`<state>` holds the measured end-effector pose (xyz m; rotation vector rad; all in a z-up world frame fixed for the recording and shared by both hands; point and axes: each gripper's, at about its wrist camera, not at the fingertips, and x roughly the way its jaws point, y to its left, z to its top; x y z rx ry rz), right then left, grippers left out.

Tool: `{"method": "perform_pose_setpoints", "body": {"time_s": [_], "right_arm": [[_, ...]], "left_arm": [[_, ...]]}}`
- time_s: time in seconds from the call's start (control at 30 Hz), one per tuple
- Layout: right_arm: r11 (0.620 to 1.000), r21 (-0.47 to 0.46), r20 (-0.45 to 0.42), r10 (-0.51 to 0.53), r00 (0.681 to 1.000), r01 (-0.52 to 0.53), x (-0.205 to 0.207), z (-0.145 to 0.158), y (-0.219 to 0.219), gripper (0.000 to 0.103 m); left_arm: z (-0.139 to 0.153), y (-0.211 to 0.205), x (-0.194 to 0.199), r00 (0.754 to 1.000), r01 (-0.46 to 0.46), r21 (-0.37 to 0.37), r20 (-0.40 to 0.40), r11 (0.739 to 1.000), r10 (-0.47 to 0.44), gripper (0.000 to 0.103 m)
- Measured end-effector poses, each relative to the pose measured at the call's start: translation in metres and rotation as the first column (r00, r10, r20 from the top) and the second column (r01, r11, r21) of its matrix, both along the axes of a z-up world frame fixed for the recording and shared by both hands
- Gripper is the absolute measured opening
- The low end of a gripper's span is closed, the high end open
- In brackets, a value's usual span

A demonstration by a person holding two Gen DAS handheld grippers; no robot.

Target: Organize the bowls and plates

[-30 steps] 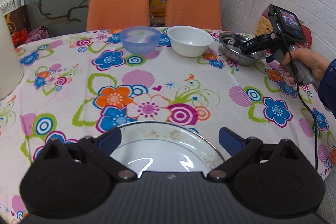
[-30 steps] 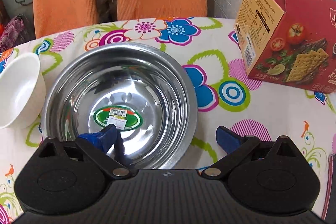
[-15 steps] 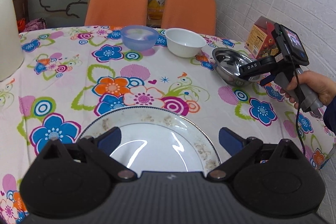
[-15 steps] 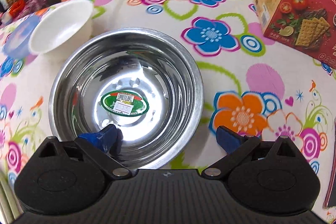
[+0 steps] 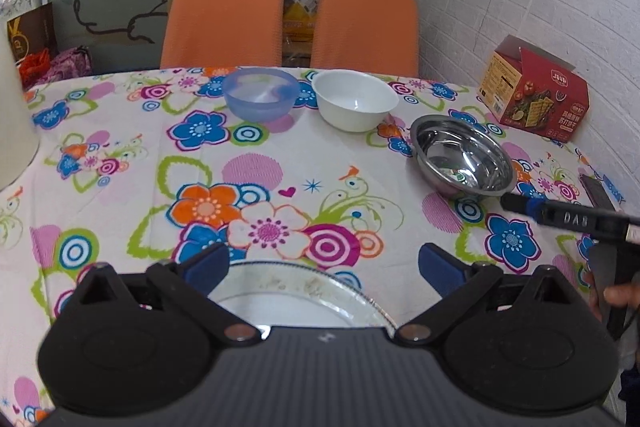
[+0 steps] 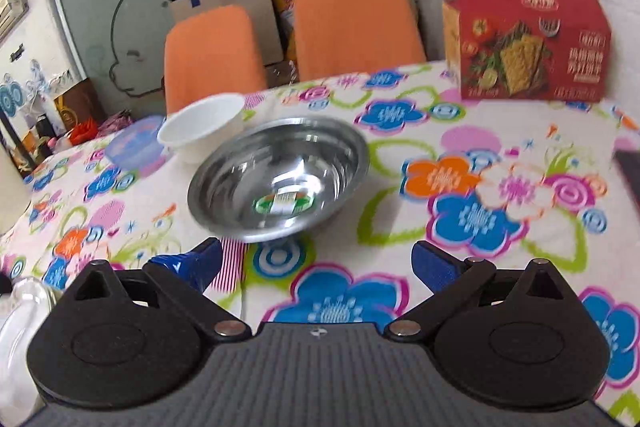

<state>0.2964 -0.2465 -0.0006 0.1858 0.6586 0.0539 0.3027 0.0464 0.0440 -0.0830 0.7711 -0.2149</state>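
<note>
Flowered tablecloth (image 5: pixel 280 163) lies bare across its middle. At the far edge stand a blue plastic bowl (image 5: pixel 260 98) and a white bowl (image 5: pixel 354 105), with the steel bowl (image 6: pixel 278 177) nearer, apart from the cracker box (image 6: pixel 528 39). Left gripper (image 5: pixel 323 267) gapes wide, empty, over a white plate (image 5: pixel 300 301) half hidden by its body. Right gripper (image 6: pixel 316 263) is spread wide, empty, just short of the steel bowl's rim; its view is blurred.

We see a polished, mirror-bright steel bowl (image 6: pixel 278 179), a glossy white glazed bowl (image 5: pixel 355 100), a translucent blue plastic bowl (image 5: pixel 260 93), a matt printed cloth (image 5: pixel 132 155) covering the counter, and a cardboard box (image 6: pixel 528 41) at two o'clock.
</note>
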Motion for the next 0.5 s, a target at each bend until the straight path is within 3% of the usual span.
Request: {"method": "perform_pose_setpoints", "body": {"time_s": [0.17,0.27,0.4,0.5], "right_arm": [[0.998,-0.048,0.047,0.04,0.998,-0.038,0.022,0.01,0.0,0.089],[0.994,-0.1,0.023,0.054,0.998,-0.051,0.046,0.007,-0.004,0.089],[0.994,-0.097,-0.034,0.054,0.998,-0.057,0.078,-0.007,-0.016,0.089],[0.993,-0.106,-0.065,0.05,0.997,-0.057,0.099,-0.017,-0.019,0.089]], "left_arm": [[0.007,-0.041,0.066,0.994,0.109,-0.051,-0.025,0.993,-0.11,0.099],[-0.002,-0.073,0.115,0.983,0.159,-0.084,-0.076,0.984,-0.166,0.099],[-0.028,-0.105,0.171,0.97,0.124,-0.127,-0.196,0.984,-0.147,0.099],[-0.046,-0.12,0.194,0.965,0.095,-0.095,-0.234,0.991,-0.115,0.099]]}}
